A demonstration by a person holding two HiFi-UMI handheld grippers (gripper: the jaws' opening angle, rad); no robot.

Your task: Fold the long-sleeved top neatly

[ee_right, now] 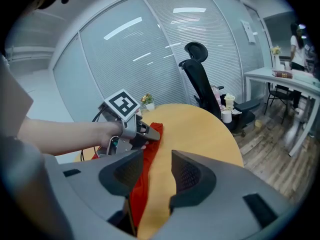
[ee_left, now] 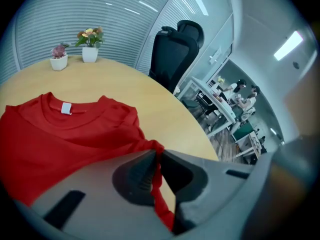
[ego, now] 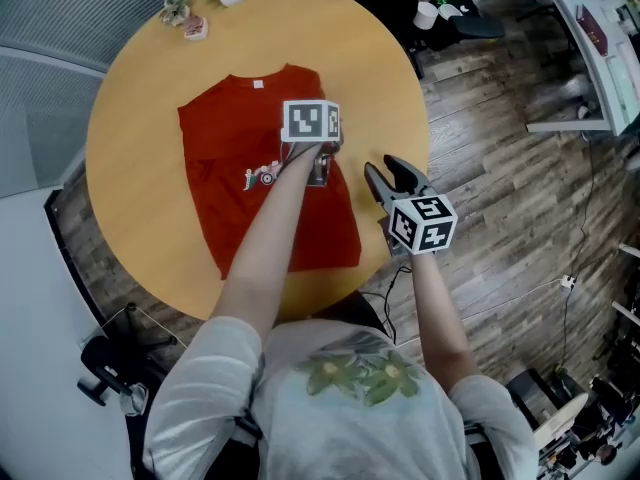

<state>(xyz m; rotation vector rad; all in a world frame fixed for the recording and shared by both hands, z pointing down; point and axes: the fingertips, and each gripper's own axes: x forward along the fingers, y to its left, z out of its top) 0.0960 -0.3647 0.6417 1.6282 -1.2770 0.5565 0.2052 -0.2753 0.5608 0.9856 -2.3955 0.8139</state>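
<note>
- While the left gripper (ee_left: 156, 159) is clamping the red top (ee_left: 55, 134) between its jaws, keeping that cloth taut is looking wise.
- Meanwhile the right gripper (ee_right: 156, 158) is hanging wide and empty, hem just left of its jaws.

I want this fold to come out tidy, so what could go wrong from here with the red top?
The left gripper is shut on only a thin bunched ridge of the red top, so the cloth may slip out or crease. The right gripper is open and holds nothing, so pulling one-handed could drag the whole top across the table and skew the fold.
</note>
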